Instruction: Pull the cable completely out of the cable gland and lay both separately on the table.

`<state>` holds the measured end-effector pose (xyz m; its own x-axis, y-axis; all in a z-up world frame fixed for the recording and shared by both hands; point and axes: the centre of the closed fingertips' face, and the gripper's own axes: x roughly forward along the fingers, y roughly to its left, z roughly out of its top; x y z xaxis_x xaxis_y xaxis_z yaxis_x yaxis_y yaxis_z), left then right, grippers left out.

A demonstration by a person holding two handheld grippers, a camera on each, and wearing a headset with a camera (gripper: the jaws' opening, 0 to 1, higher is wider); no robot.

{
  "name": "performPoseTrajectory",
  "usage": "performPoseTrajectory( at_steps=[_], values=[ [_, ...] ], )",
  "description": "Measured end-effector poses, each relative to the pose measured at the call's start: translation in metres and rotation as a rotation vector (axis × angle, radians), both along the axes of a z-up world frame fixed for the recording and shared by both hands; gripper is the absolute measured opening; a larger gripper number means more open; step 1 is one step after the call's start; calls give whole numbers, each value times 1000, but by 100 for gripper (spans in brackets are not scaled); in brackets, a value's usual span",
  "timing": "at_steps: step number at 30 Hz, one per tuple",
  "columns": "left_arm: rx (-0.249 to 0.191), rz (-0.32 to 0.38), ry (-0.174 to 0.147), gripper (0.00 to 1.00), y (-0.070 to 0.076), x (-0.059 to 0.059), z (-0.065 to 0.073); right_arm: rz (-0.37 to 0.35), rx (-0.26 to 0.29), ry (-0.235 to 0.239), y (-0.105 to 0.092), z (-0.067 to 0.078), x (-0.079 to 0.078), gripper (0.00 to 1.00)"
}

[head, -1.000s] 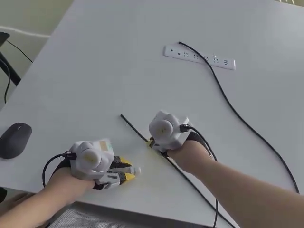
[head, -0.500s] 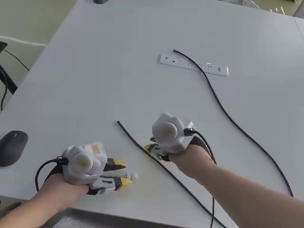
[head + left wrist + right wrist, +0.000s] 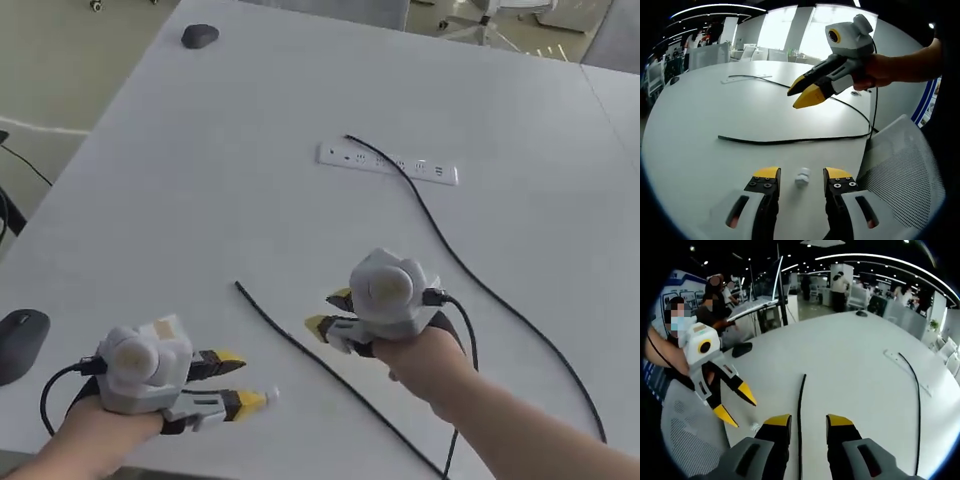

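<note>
Right gripper (image 3: 328, 310) is up off the cable (image 3: 320, 362) now. A second ago it was pressed down on it, and now it hangs a bit above the table (image 3: 250, 150) with its yellow-tipped jaws parted and nothing in them. From the right gripper view the cable (image 3: 801, 405) runs straight up the gap between the two jaws, but it lies flat on the table below them, not pinched.

Left gripper (image 3: 250, 378) has let go too. It had the little white gland (image 3: 272, 396) at its tips before; now the jaws are spread wide and the gland sits on the table. In the left gripper view the gland (image 3: 801, 177) is in the gap between the two tips and looks clear of both, though from the head view it's right up against the lower tip, so I can't swear there's no contact.

So cable and gland are apart: the gland is by the left gripper, and the cable is stretched out diagonally between the two grippers, one end pointing up the table.

Further back there's a white strip (image 3: 388, 166) with its own black cord (image 3: 470, 275) trailing off to the right, a mouse (image 3: 200, 35) at the far edge and another mouse (image 3: 20, 345) at the left edge.
</note>
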<state>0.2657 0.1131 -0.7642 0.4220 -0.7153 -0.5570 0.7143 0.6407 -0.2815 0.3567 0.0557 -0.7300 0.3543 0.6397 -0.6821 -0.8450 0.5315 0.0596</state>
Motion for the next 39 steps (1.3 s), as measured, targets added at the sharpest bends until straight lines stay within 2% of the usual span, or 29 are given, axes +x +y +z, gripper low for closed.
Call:
performPoseTrajectory(
  at_steps=[2,4,6,9,15,19,21,26,28,32,36,39],
  values=[
    [-11,14,-1,36,1,0,4,-15,24,-2,-5,6,-2,26],
    [-47,43,5,38,2,1,10,-28,92,-8,-8,19,-6,28],
    [-52,53,-3,37,4,1,14,-41,115,-24,-16,28,-7,28],
    [-64,79,-14,40,7,1,22,-80,176,-21,-24,43,-9,30],
    [-58,113,-40,46,16,-2,31,-101,215,-29,-40,59,-20,35],
    [-72,137,-46,47,21,-5,41,-123,260,-25,-49,68,-30,38],
    [-90,151,-39,47,23,-6,44,-128,271,-20,-54,70,-37,41],
    [-121,196,-47,52,30,-11,58,-153,303,-13,-68,76,-51,45],
    [-113,201,-50,54,32,-14,60,-181,341,1,-75,80,-57,46],
    [-108,210,-65,56,38,-22,69,-204,357,12,-90,83,-70,49],
    [-90,207,-66,60,44,-31,73,-232,375,23,-102,83,-80,52],
    [-107,213,-57,65,46,-35,76,-269,388,26,-113,83,-86,53]
  ],
)
